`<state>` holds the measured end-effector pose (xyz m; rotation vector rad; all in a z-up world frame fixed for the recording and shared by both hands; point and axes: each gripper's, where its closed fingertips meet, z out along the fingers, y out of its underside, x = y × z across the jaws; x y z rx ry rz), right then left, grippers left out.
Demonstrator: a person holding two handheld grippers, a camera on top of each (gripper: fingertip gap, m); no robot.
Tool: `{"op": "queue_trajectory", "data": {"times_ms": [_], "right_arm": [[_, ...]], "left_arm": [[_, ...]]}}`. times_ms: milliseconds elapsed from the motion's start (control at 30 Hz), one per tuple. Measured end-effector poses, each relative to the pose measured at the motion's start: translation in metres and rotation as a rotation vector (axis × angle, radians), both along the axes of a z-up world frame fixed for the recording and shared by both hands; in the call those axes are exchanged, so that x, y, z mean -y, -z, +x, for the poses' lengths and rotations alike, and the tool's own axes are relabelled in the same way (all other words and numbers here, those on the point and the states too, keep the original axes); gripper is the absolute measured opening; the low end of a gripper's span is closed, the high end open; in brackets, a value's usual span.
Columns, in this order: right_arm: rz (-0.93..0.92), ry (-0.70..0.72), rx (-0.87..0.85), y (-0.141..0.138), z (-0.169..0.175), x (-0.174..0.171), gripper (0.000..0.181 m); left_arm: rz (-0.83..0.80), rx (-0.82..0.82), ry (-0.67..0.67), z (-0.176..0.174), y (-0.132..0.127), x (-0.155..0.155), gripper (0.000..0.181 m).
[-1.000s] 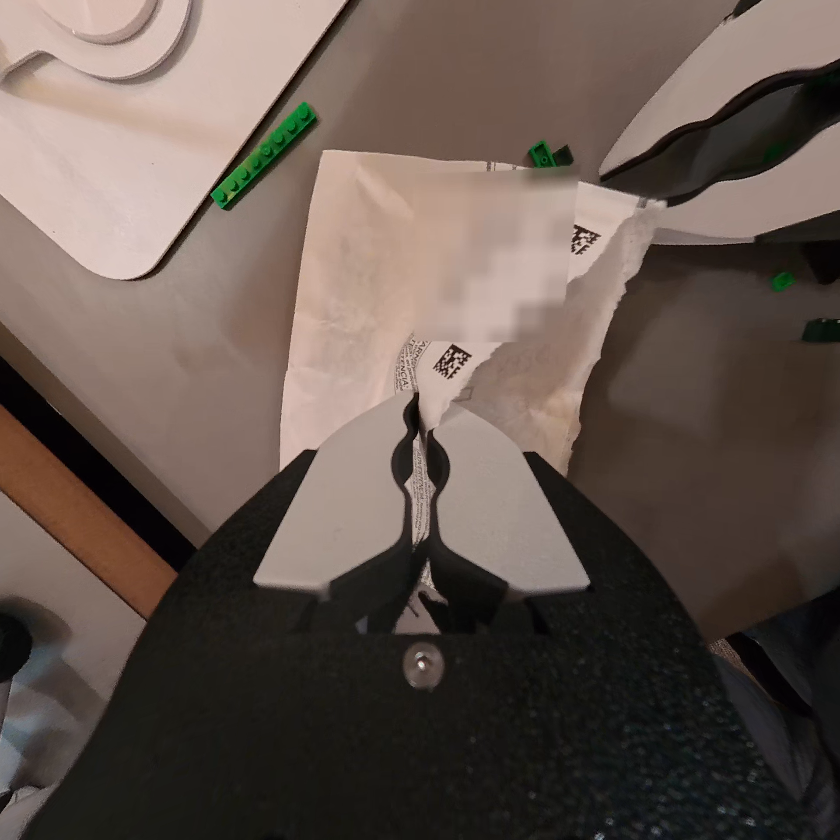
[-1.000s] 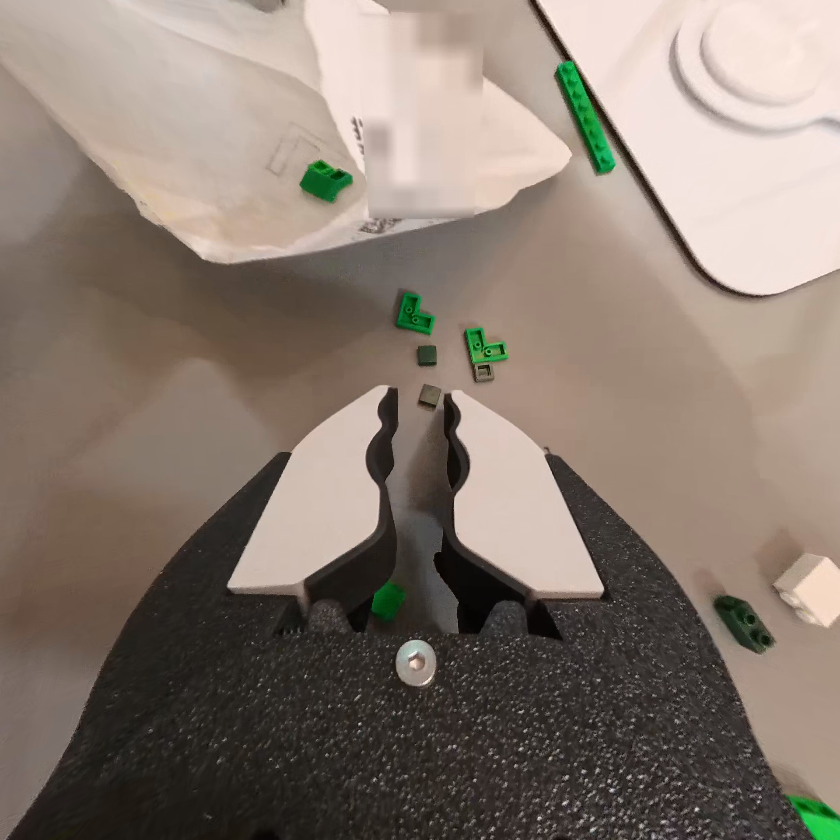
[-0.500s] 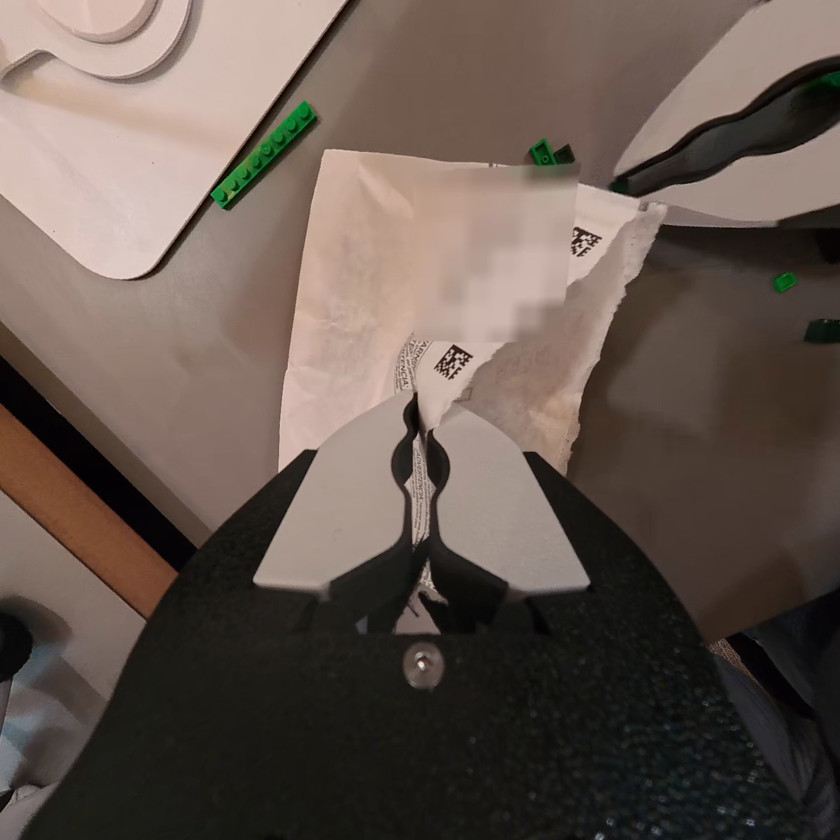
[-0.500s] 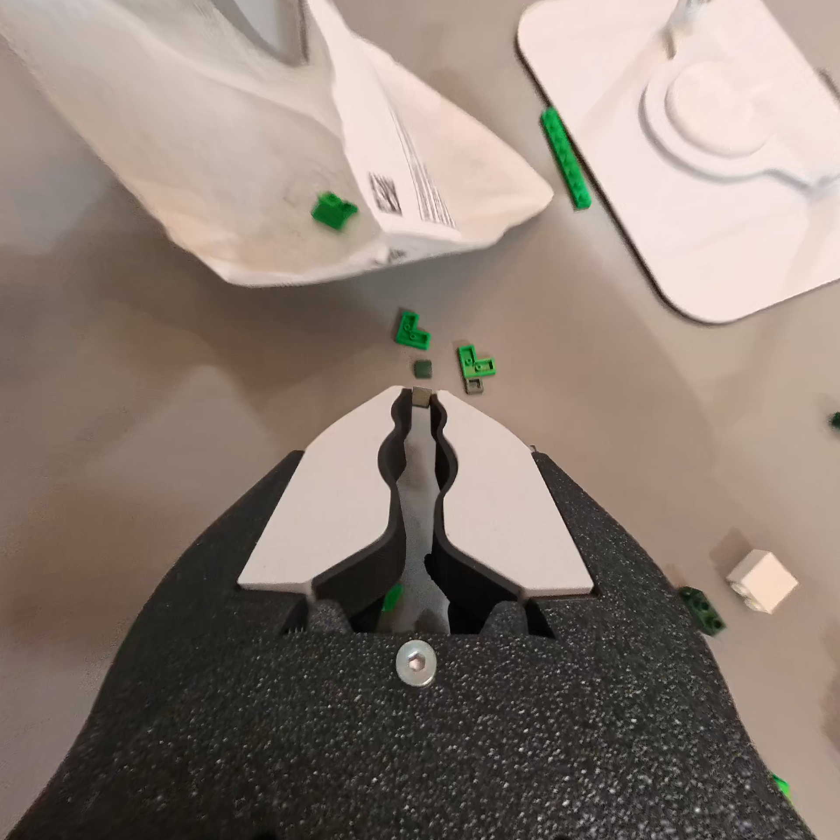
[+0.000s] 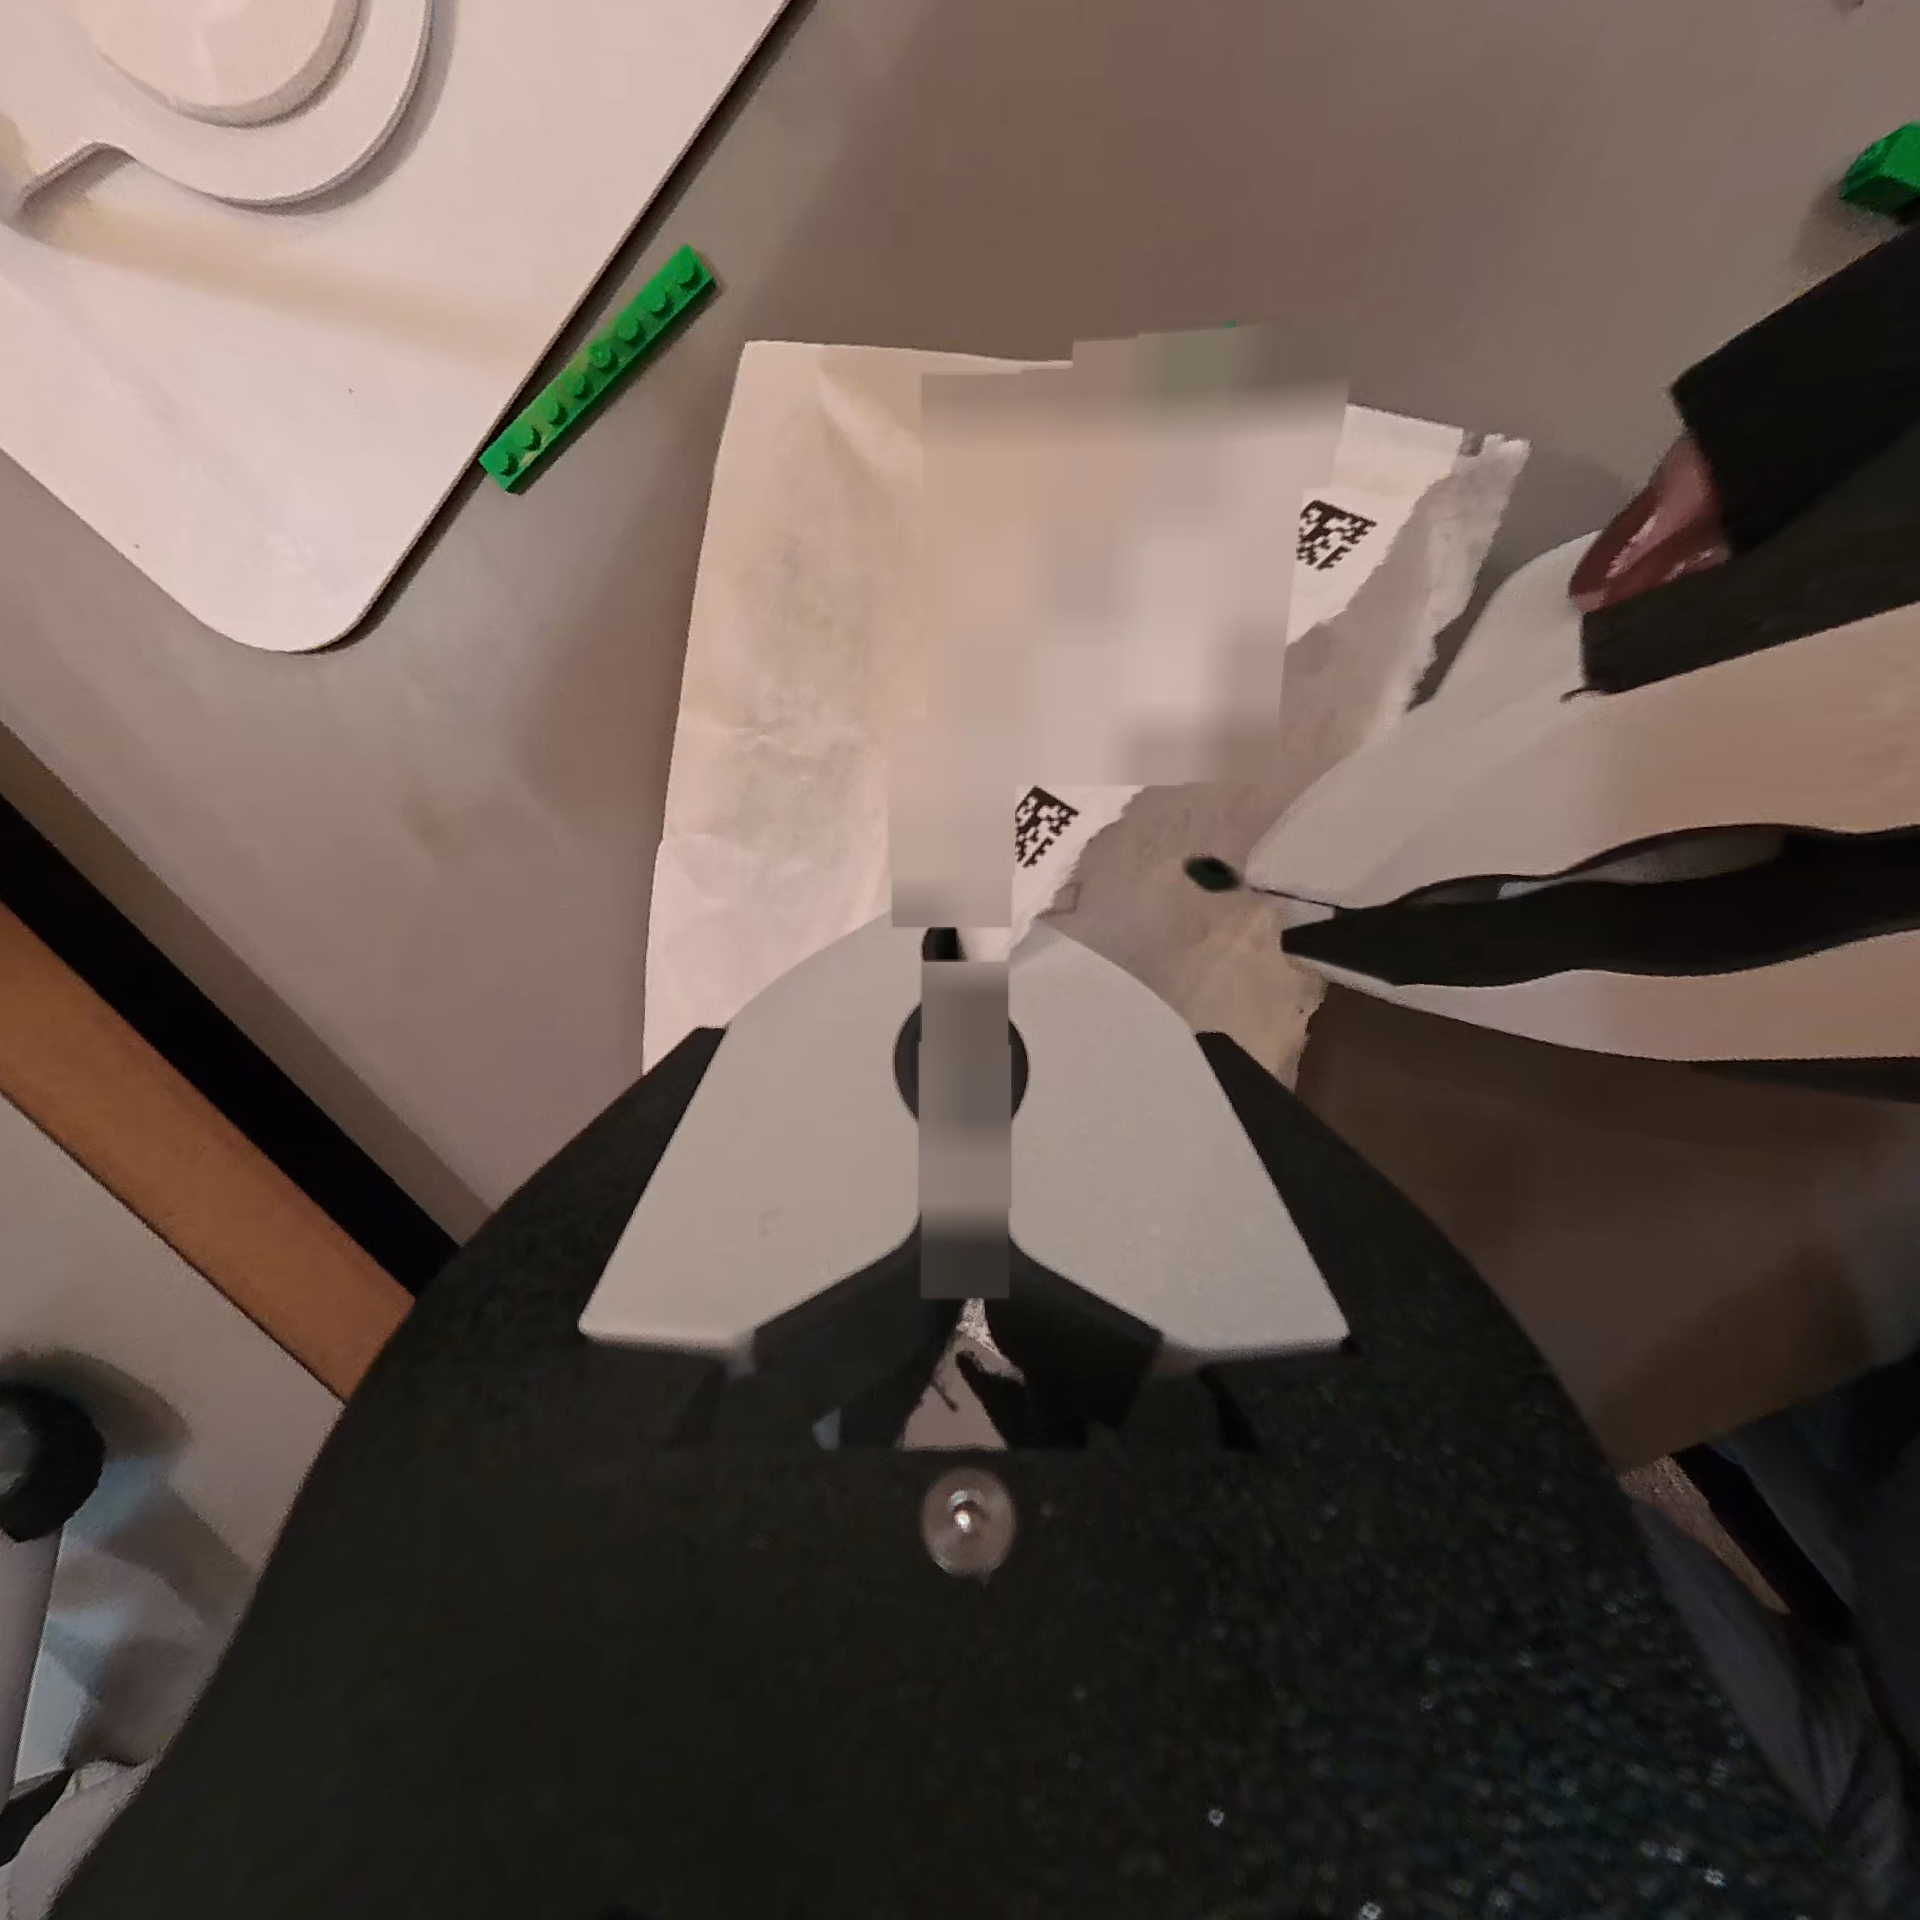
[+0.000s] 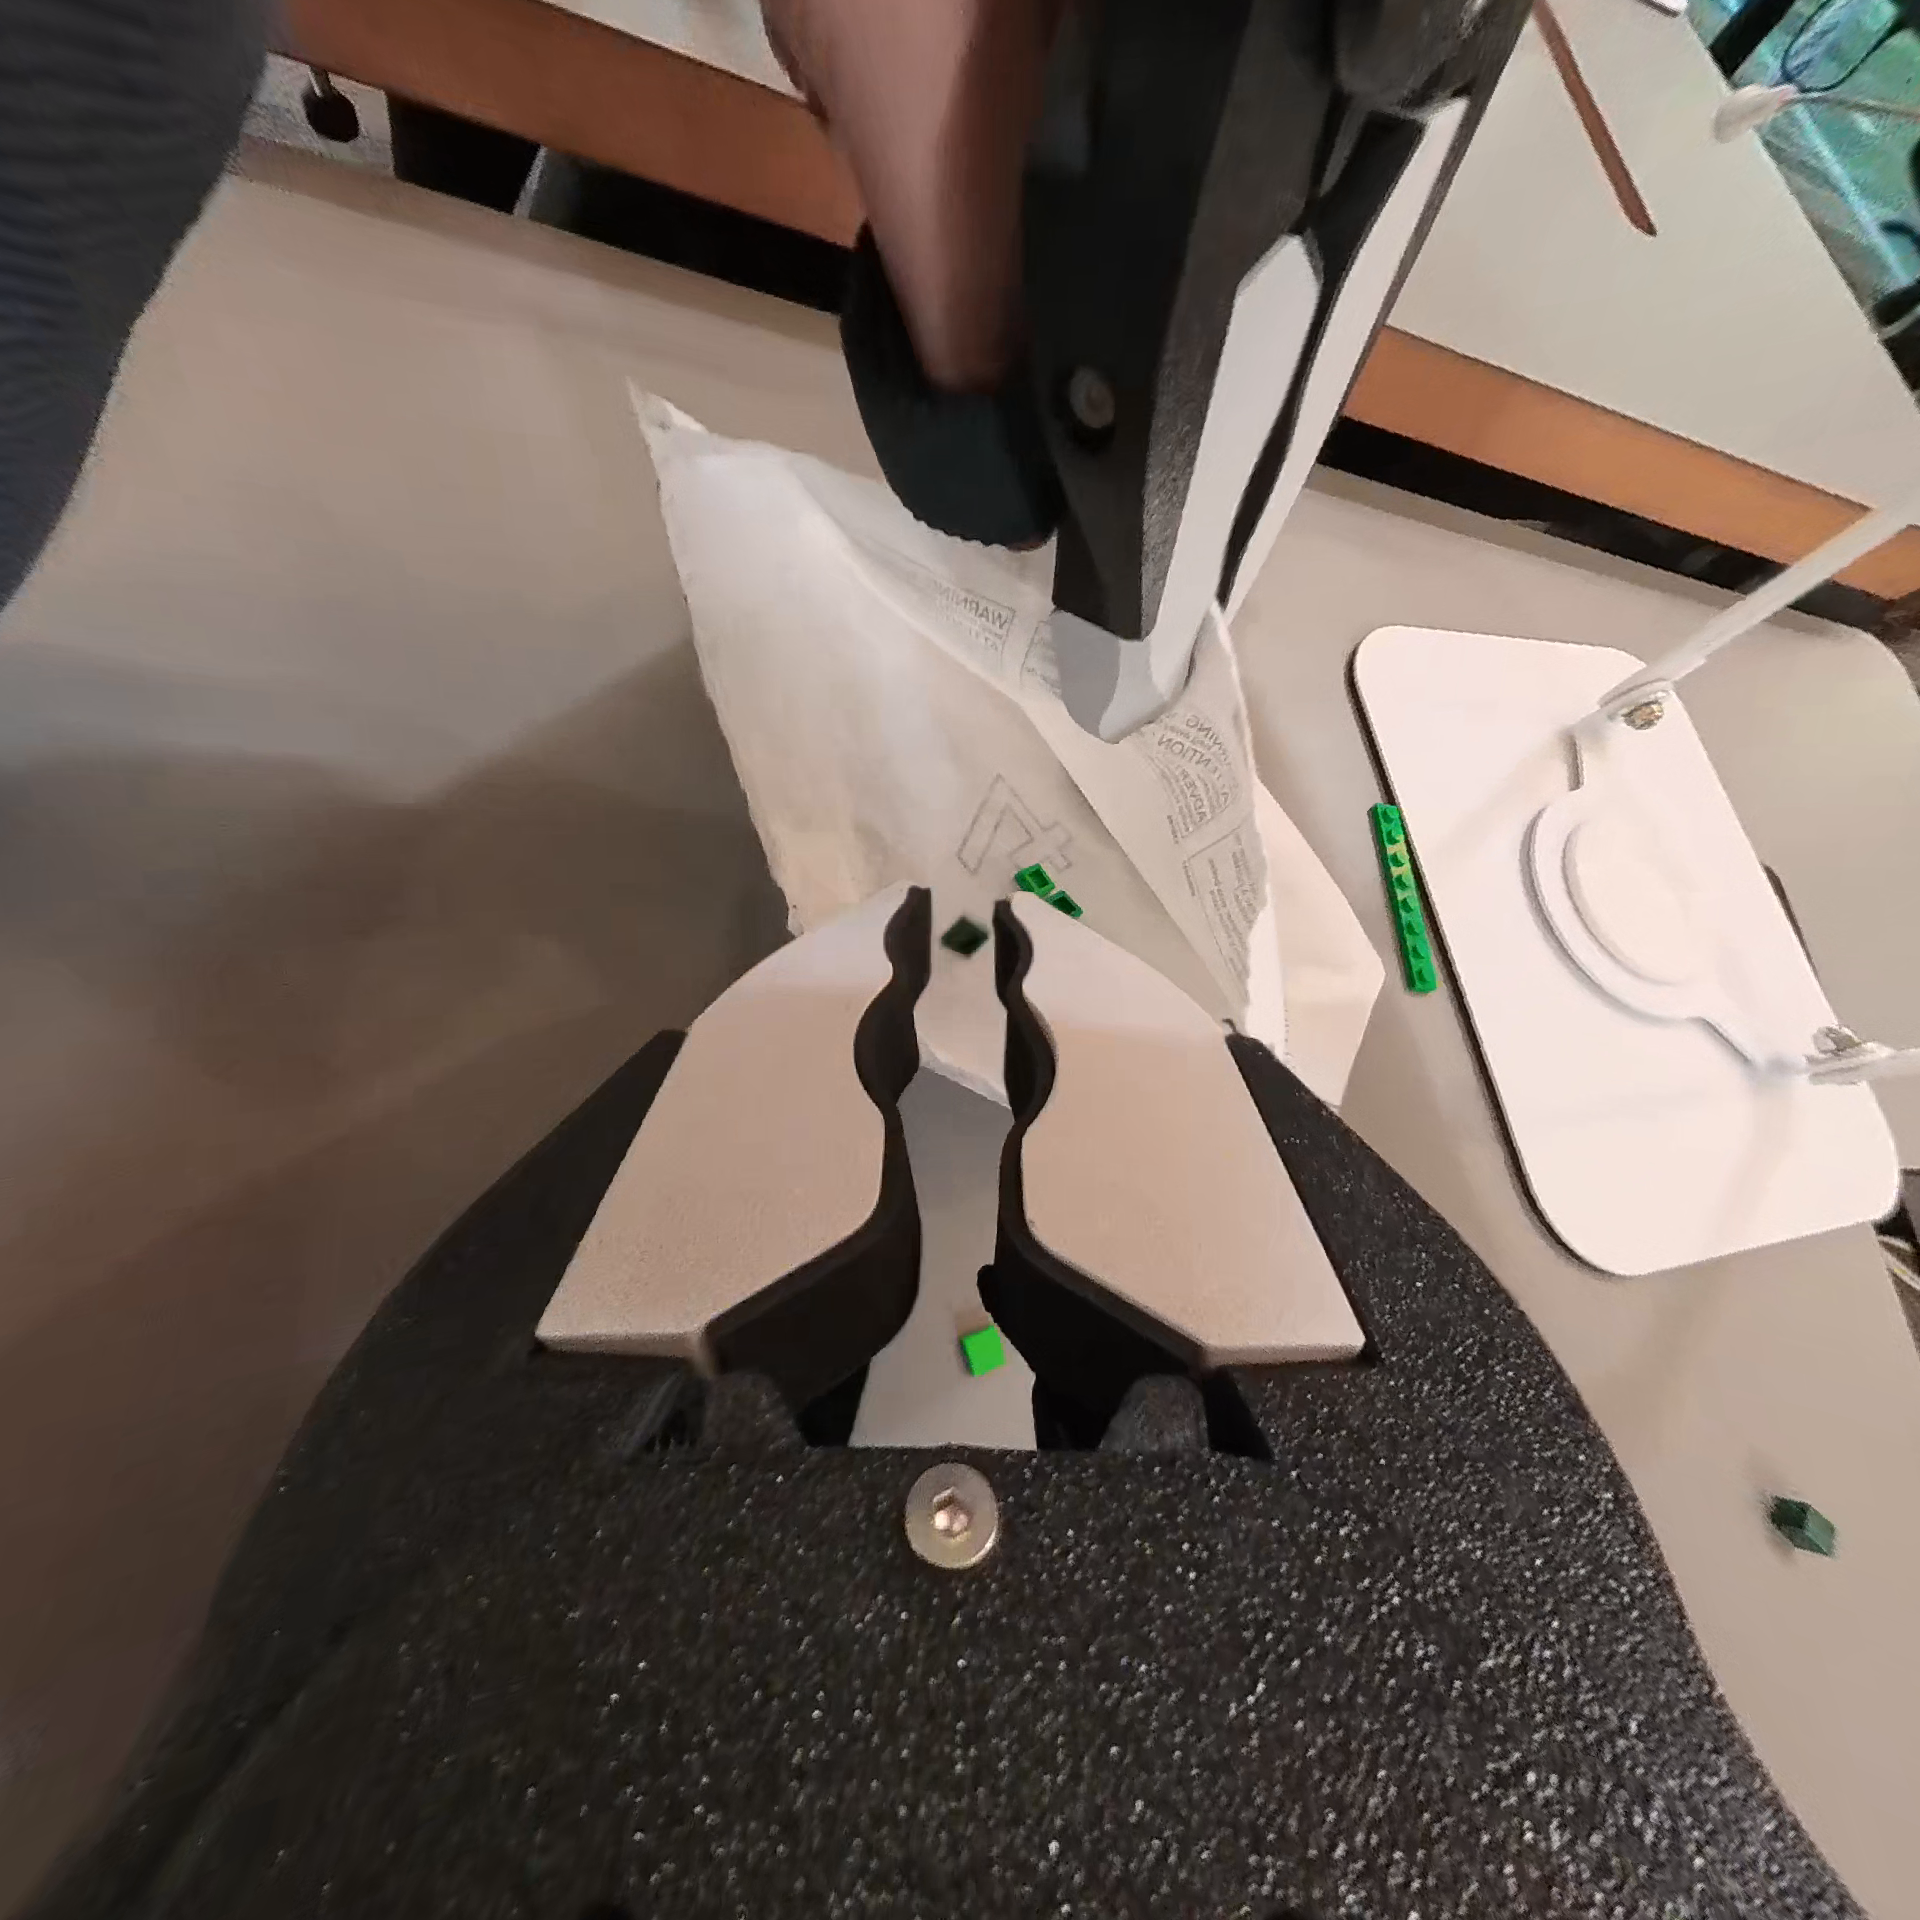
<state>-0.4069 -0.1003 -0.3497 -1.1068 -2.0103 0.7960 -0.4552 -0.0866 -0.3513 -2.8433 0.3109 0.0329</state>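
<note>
My left gripper [image 5: 966,940] is shut on the torn edge of a white paper bag [image 5: 790,644] and holds its mouth up off the grey table. It also shows in the right wrist view [image 6: 1117,707], pinching the bag [image 6: 831,707]. My right gripper [image 6: 958,909] hangs over the bag's opening with its jaws a little apart. A small dark green tile [image 6: 964,935] sits loose between its tips, touching neither. In the left wrist view the right gripper [image 5: 1273,914] comes in from the right, with the tile [image 5: 1210,873] just past its tips. Two green pieces [image 6: 1034,881] lie inside the bag.
A long green plate [image 5: 597,369] lies beside a white board [image 5: 260,364] with a round raised part; both also show in the right wrist view [image 6: 1403,899] [image 6: 1662,1039]. Loose green bricks lie on the table [image 6: 982,1351] [image 6: 1803,1532] [image 5: 1881,182]. The table's wooden edge [image 5: 156,1091] is at the left. The gap from one gripper's tips to the other's is roughly 5 cm.
My right gripper shut on the dark green tile on the table, lifted it over the bag's mouth and opened, so the tile is free. My left gripper stayed shut on the bag.
</note>
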Motion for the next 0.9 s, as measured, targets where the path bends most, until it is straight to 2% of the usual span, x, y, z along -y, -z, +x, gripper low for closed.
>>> {"op": "queue_trajectory", "data": {"times_ms": [33, 200, 333, 433, 500, 667, 767, 900], "right_arm": [[-0.007, -0.003, 0.001, 0.001, 0.0, 0.001, 0.012], [-0.001, -0.013, -0.015, -0.007, 0.01, 0.002, 0.012], [0.004, 0.103, -0.061, -0.018, 0.027, -0.04, 0.013], [-0.1, 0.178, 0.049, 0.005, 0.039, -0.075, 0.016], [-0.15, 0.177, 0.106, 0.021, 0.042, -0.086, 0.018], [-0.179, 0.142, 0.178, 0.044, 0.036, -0.095, 0.019], [-0.196, 0.121, 0.207, 0.055, 0.03, -0.095, 0.025], [-0.199, 0.1, 0.203, 0.055, 0.022, -0.097, 0.029]], "left_arm": [[0.001, 0.002, -0.001, 0.0, 0.0, 0.0, 0.0], [0.002, 0.005, -0.004, -0.001, 0.0, 0.001, 0.0], [0.008, 0.011, -0.026, -0.007, -0.001, 0.004, 0.0], [0.014, 0.015, -0.038, -0.01, -0.002, 0.005, 0.0], [0.015, 0.016, -0.039, -0.011, -0.002, 0.006, 0.0], [0.015, 0.014, -0.037, -0.01, -0.002, 0.006, 0.0], [0.014, 0.016, -0.037, -0.01, -0.002, 0.006, 0.0], [0.015, 0.02, -0.037, -0.011, -0.002, 0.006, 0.0]]}}
